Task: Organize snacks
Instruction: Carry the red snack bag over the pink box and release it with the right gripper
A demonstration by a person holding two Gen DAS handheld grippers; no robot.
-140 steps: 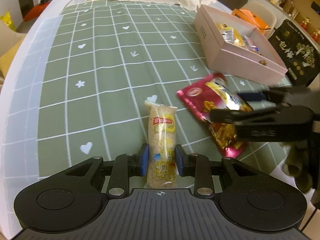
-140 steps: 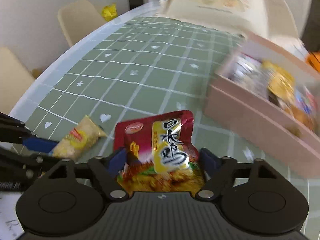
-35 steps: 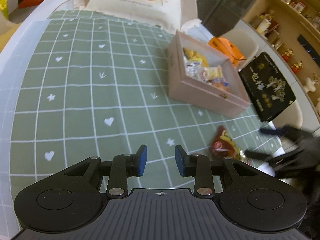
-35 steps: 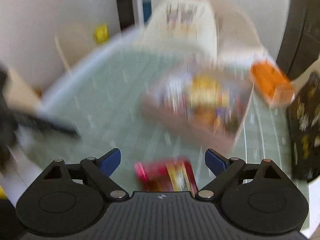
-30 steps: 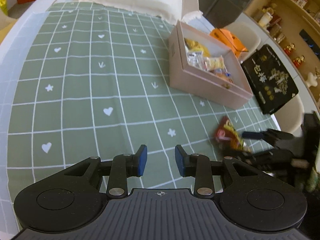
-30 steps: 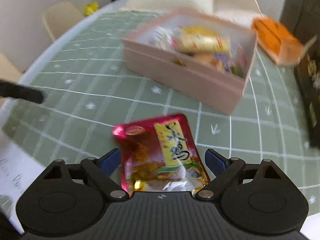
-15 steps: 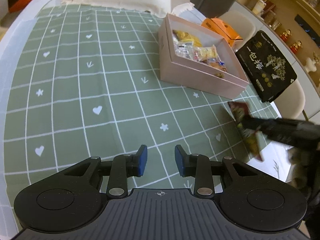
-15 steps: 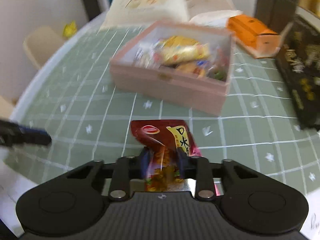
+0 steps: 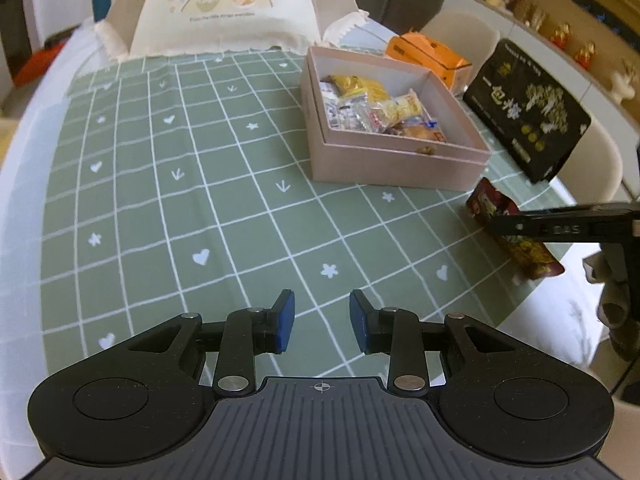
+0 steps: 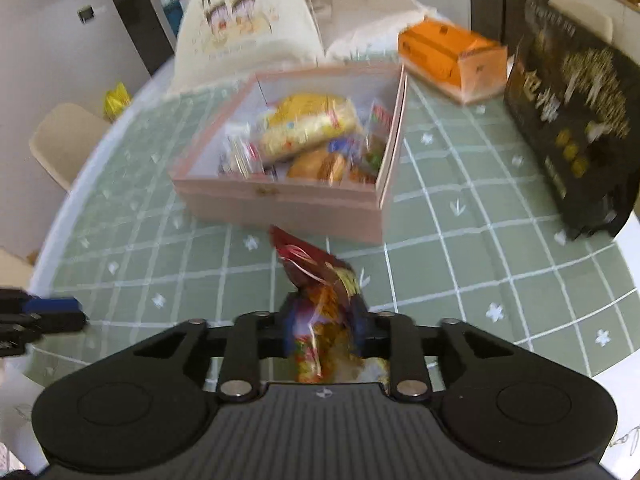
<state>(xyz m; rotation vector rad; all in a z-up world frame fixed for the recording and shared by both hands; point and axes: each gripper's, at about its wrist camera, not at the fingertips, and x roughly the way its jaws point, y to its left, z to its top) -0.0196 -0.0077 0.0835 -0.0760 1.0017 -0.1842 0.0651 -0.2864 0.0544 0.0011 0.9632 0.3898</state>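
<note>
My right gripper (image 10: 323, 322) is shut on a red snack packet (image 10: 320, 280) and holds it above the green tablecloth, in front of the pink box (image 10: 280, 200). The box holds several wrapped snacks, among them a yellow packet (image 10: 308, 124). In the left wrist view the red packet (image 9: 504, 220) hangs from the right gripper (image 9: 500, 224) to the right of the pink box (image 9: 400, 164). My left gripper (image 9: 322, 322) is open and empty above the tablecloth (image 9: 200, 200) near the table's front edge.
An orange carton (image 10: 452, 60) lies behind the pink box. A black gift box (image 10: 572, 112) stands at the right. A chair with a cartoon cover (image 9: 228, 4) is at the far side. The table's white edge (image 9: 24, 152) curves on the left.
My right gripper closed on the red packet and lifted it off the table toward the pink box. My left gripper released the rice snack earlier and stays open.
</note>
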